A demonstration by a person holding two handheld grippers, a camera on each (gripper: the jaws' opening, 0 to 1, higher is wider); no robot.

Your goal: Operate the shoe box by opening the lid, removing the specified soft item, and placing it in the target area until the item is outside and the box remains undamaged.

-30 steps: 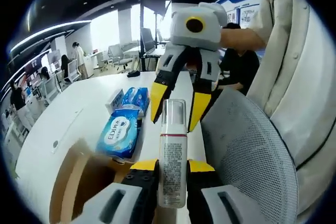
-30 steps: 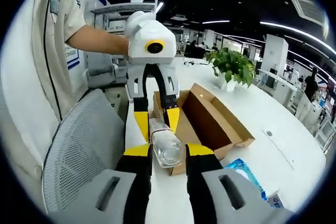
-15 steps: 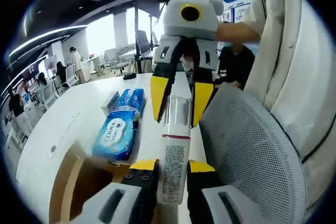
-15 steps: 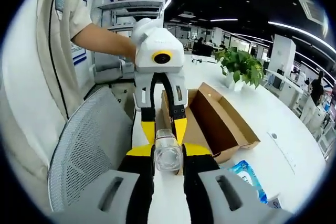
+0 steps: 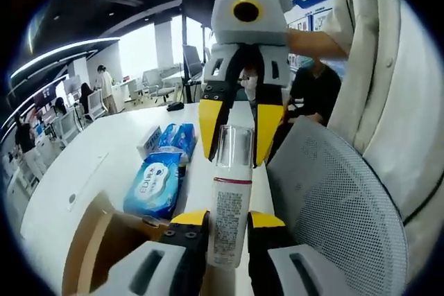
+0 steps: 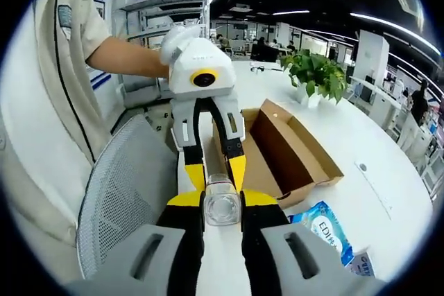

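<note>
A white bottle (image 5: pixel 227 202) with a clear cap (image 6: pixel 222 207) hangs in the air between my two grippers, which face each other. My left gripper (image 5: pixel 229 220) is shut on the bottle's labelled body. From the far side, my right gripper (image 6: pixel 222 202) is shut on the clear cap; it appears as the right gripper (image 5: pixel 234 152) in the left gripper view. The left gripper (image 6: pixel 216 171) faces the right gripper view. The brown shoe box (image 6: pixel 298 154) stands open on the white table, also seen as the shoe box (image 5: pixel 97 247). A blue tissue pack (image 5: pixel 156 181) lies outside it.
A grey mesh chair back (image 5: pixel 333 206) stands close beside the table edge, with a person's arm and body behind it. A second blue pack (image 5: pixel 179 133) and a small white box lie farther along the table. A potted plant (image 6: pixel 316 74) stands beyond the box.
My right gripper's jaws, spread around the cap a second ago, have closed onto it. The left gripper has kept its hold on the bottle; both views shifted slightly.
</note>
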